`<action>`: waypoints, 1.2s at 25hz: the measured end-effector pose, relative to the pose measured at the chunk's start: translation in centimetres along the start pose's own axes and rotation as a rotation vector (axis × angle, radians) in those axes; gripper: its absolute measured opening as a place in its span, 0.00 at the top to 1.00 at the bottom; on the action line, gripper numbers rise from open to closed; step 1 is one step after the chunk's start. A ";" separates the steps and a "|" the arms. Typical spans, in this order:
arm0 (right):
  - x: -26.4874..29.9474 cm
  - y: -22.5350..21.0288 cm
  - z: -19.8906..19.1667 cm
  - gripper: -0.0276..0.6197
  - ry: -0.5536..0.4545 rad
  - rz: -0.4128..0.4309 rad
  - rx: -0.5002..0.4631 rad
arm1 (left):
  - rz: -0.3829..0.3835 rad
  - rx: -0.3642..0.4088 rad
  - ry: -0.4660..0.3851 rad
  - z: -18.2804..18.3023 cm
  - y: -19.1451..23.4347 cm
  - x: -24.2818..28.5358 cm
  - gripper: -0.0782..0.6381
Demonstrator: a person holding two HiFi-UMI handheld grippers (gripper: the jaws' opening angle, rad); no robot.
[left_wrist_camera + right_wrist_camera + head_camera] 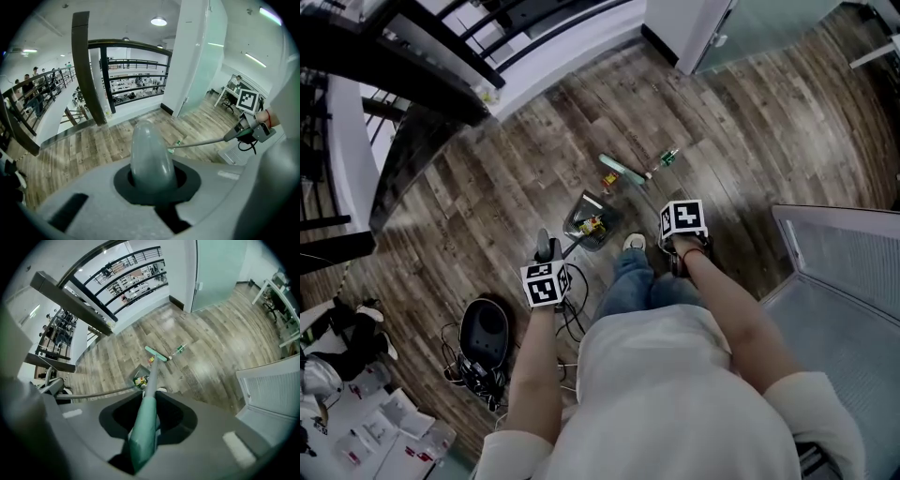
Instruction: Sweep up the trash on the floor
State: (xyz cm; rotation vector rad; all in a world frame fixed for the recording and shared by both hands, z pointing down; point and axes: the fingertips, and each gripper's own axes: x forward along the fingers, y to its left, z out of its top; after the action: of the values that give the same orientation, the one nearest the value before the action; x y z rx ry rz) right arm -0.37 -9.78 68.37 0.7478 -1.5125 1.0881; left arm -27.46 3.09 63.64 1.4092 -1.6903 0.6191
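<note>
With right gripper (146,425) clamped on teal-handled broom (152,373) and left gripper (152,164) clamped on grey long-handled dustpan (589,223), hook small green bottle (667,157) from behind. Drag steadily toward dustpan.

The person wears a cream short-sleeved top (675,394), blue jeans (630,283) and a white shoe (634,242) (only one shows). A red band (697,251) circles the right wrist. The left claw (547,255) and right claw (673,246) have grey housings, each carrying a cube of black-and-white square markers.
</note>
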 end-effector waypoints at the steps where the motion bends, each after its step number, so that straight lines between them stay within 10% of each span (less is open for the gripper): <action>1: 0.3 0.0 0.3 0.81 0.004 -0.006 -0.011 | 0.000 -0.003 0.000 0.1 0.1 0.1 0.87; 30: 2.8 2.2 -3.6 0.81 0.125 -0.055 -0.250 | -0.008 -0.011 -0.021 1.2 0.2 1.2 0.86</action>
State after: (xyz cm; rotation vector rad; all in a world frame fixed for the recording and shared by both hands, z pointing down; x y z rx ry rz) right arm -1.49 -5.39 70.57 0.5349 -1.4789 0.8690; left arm -28.05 1.59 64.03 1.4185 -1.7012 0.5917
